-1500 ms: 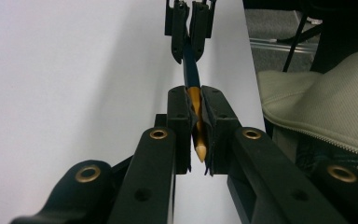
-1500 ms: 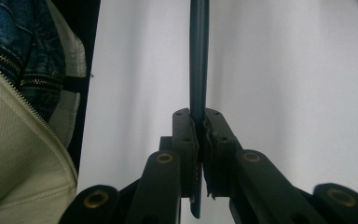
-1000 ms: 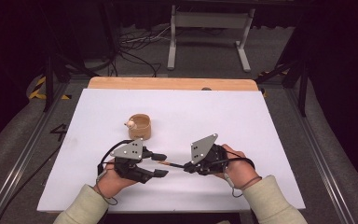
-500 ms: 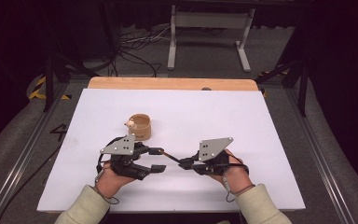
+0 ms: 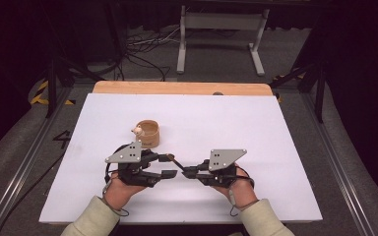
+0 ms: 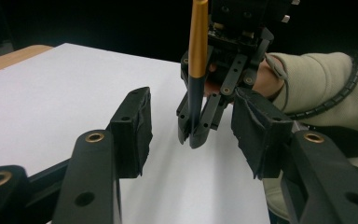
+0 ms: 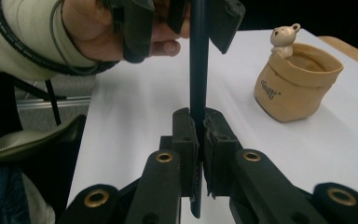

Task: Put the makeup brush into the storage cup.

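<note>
One slim black pen with a gold end (image 6: 198,42) is held between two grippers at table centre.
Right gripper (image 7: 199,135) is clamped on it; left gripper (image 6: 191,135) is spread wide around it; one tan fabric bear pouch (image 5: 147,133) sits at 11 o'clock.

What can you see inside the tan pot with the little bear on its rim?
The tan pot shows only its bare inner wall near the little bear; its rim hides the bottom.

Pen (image 6: 198,42) top — cut off
</note>
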Demonstrator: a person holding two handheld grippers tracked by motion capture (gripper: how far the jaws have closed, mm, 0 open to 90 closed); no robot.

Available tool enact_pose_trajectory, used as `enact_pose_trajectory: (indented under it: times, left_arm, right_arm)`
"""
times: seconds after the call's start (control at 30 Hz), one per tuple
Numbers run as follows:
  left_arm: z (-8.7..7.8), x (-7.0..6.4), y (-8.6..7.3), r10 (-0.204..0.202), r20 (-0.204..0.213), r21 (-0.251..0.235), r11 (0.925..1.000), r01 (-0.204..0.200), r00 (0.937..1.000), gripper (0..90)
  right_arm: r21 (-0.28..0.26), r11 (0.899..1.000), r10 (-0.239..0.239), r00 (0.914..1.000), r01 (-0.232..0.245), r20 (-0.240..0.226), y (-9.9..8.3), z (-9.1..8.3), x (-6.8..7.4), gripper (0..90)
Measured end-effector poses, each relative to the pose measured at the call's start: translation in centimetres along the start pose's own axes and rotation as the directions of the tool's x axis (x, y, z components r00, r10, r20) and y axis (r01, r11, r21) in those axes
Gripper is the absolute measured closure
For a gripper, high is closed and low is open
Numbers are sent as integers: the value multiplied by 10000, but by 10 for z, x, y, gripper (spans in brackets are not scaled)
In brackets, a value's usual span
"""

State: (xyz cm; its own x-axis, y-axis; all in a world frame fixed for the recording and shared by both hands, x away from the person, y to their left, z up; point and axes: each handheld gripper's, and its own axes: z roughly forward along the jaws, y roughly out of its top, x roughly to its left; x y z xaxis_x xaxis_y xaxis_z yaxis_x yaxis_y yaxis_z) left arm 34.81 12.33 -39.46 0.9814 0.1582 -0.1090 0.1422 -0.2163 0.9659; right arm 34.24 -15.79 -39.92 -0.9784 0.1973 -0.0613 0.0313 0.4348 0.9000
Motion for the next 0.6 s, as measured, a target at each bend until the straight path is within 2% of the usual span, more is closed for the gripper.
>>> enact_pose_trajectory:
  times: [0.23, 0.6]
  left_arm:
    - [1, -2, 0, -35, -279, -297, 9996, 27, 9996, 512]
    - [3, -3, -1, -251, -491, -698, 9973, 217, 9985, 561]
  right_arm:
    - [-610, 9979, 208, 9996, -196, 189, -6, 9, 2, 844]
    - [-1204, 9908, 657, 9975, -622, 257, -12, 17, 3, 844]
